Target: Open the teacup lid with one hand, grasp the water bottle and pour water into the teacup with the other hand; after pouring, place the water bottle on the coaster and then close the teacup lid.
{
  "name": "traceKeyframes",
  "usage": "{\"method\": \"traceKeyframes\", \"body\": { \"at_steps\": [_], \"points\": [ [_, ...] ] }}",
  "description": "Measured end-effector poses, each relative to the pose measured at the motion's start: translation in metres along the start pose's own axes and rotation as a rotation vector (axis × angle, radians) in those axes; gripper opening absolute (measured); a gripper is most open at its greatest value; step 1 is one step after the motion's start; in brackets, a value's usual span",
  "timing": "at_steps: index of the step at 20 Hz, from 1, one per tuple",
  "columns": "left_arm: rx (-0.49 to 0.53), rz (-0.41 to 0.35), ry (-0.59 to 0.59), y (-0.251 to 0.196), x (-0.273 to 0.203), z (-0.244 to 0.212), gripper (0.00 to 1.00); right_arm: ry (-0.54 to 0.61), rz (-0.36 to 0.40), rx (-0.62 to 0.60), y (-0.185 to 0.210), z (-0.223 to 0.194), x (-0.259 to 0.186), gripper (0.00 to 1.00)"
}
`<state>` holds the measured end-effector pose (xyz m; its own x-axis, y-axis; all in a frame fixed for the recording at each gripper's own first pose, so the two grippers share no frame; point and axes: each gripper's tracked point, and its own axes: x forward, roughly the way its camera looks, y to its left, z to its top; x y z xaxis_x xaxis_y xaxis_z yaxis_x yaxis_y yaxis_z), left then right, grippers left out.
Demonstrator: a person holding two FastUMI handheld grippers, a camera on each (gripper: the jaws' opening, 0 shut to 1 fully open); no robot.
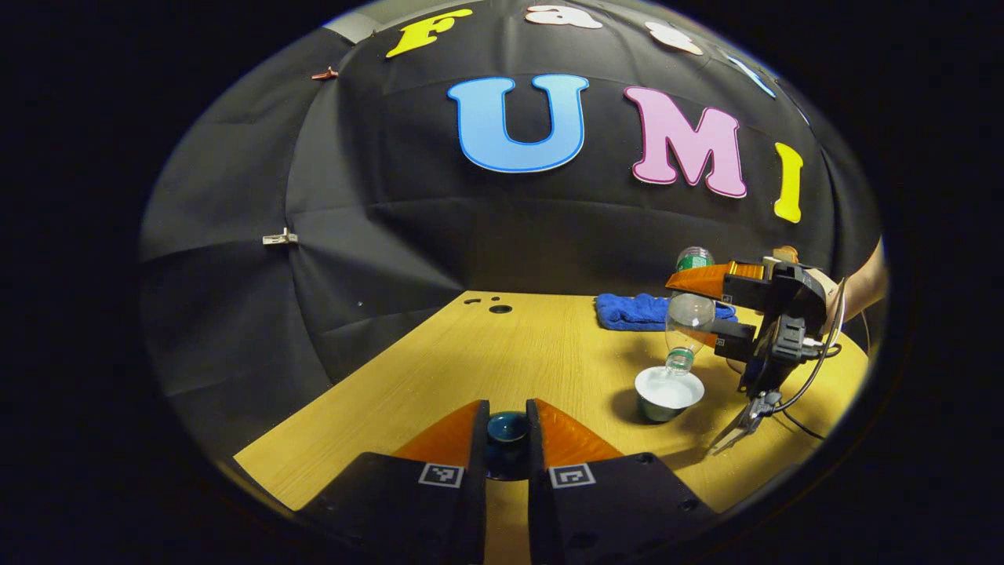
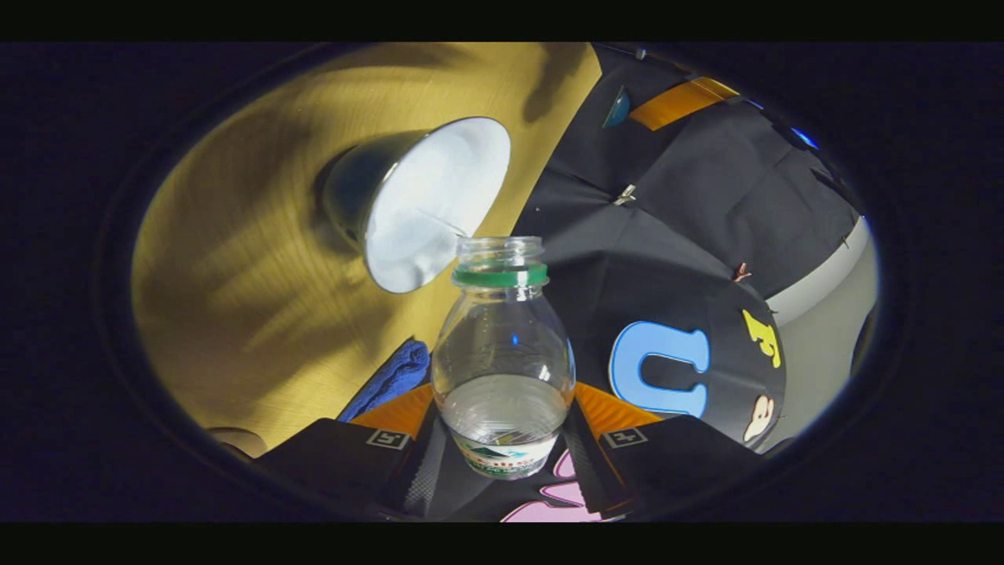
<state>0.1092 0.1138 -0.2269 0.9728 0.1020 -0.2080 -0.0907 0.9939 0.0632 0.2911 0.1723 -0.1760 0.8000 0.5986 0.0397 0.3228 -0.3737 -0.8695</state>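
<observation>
Water bottle (image 2: 502, 369) label (unreadable) between right gripper (image 2: 502, 428) fingers.

The table (image 1: 518, 353) is yellow-brown wood with a fine grain; the teacup (image 1: 667, 395) is white inside and dark green-grey outside; the lid (image 1: 507, 430) is dark blue-green and glossy; the water bottle (image 2: 502, 353) is clear plastic with a green ring at the neck and a white label with green print; the cloth (image 1: 639, 311) is bright blue; the booth wall (image 1: 376, 235) is black.
</observation>
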Motion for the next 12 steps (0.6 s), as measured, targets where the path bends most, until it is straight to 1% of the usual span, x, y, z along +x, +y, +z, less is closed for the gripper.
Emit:
{"method": "traceKeyframes", "body": {
  "at_steps": [1, 2, 3, 4, 5, 6, 7, 10, 11, 12],
  "points": [
    [0.0, 0.0, -0.001, -0.001, 0.0, 0.0, 0.25, 0.003, 0.003, 0.005, 0.0, 0.0, 0.0, 0.74],
    [0.0, -0.001, -0.001, -0.003, 0.0, 0.002, 0.25, 0.003, 0.007, 0.013, 0.001, -0.001, -0.001, 0.7],
    [0.001, -0.001, -0.003, -0.003, -0.001, 0.002, 0.25, 0.004, 0.006, 0.021, -0.001, -0.001, -0.001, 0.74],
    [0.002, -0.002, -0.003, -0.005, -0.001, 0.002, 0.29, 0.006, 0.008, 0.031, -0.003, -0.002, -0.002, 0.74],
    [0.001, -0.002, -0.002, -0.006, -0.001, 0.002, 0.29, 0.011, 0.01, 0.045, -0.003, -0.003, -0.002, 0.74],
    [0.0, -0.001, -0.001, -0.007, -0.002, 0.002, 0.25, 0.018, 0.014, 0.064, -0.005, -0.006, -0.003, 0.74],
    [-0.002, -0.001, -0.003, -0.008, -0.002, 0.003, 0.25, 0.032, 0.018, 0.087, -0.006, -0.009, -0.004, 0.74],
    [-0.012, 0.004, -0.008, -0.012, -0.002, 0.011, 0.25, 0.076, 0.04, 0.182, -0.014, -0.021, -0.011, 0.73],
    [-0.014, 0.005, -0.01, -0.014, -0.002, 0.013, 0.29, 0.092, 0.043, 0.23, -0.02, -0.026, -0.011, 0.74],
    [-0.013, 0.005, -0.01, -0.015, -0.002, 0.017, 0.25, 0.12, 0.052, 0.295, -0.024, -0.034, -0.015, 0.73]
  ]
}}
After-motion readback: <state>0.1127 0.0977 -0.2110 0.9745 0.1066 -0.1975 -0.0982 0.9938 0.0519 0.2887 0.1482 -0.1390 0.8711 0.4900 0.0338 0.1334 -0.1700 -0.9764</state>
